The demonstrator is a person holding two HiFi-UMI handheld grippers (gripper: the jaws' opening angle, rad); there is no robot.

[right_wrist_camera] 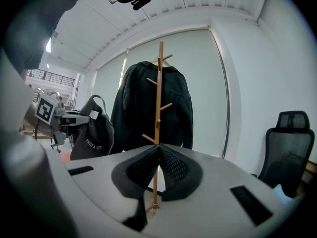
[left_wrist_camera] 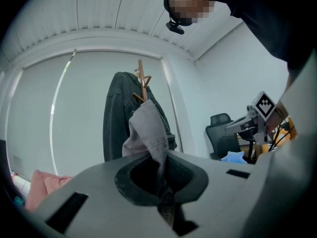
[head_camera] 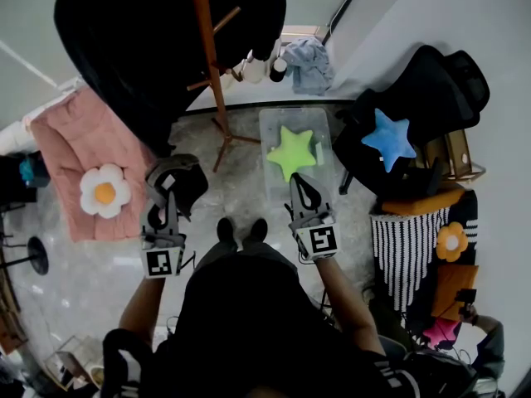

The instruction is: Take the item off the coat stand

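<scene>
Overhead, we see the left gripper (head_camera: 170, 196) with its jaws pinching a dark cap (head_camera: 178, 177). The cap hangs apart from the wooden coat stand (head_camera: 211, 73), to that stand's left and touching none of its pegs.

Left gripper view: the jaws are closed on a fold of the cap's grey cloth (left_wrist_camera: 148, 128), which rises out from between them. Beyond stands the coat stand (left_wrist_camera: 142, 81), with a black jacket (left_wrist_camera: 119, 118) hung on it.

Right gripper view: the right gripper (right_wrist_camera: 158, 155) has its jaws pressed together with nothing between them. The coat stand (right_wrist_camera: 158, 98) rises straight ahead, and the black jacket (right_wrist_camera: 148, 103) hangs behind its pole. At the left of this view, the left gripper (right_wrist_camera: 69, 118) holds the cap (right_wrist_camera: 91, 135) well clear of the stand.

In the head view, the right gripper (head_camera: 300, 187) points toward a green star cushion (head_camera: 292, 152), which lies on or in a clear bin (head_camera: 319, 123); we cannot tell which. A blue star cushion (head_camera: 388, 138) rests on a black office chair (head_camera: 431, 89) at right. A pink blanket (head_camera: 75, 131) bearing a flower cushion (head_camera: 104, 191) lies at left.
</scene>
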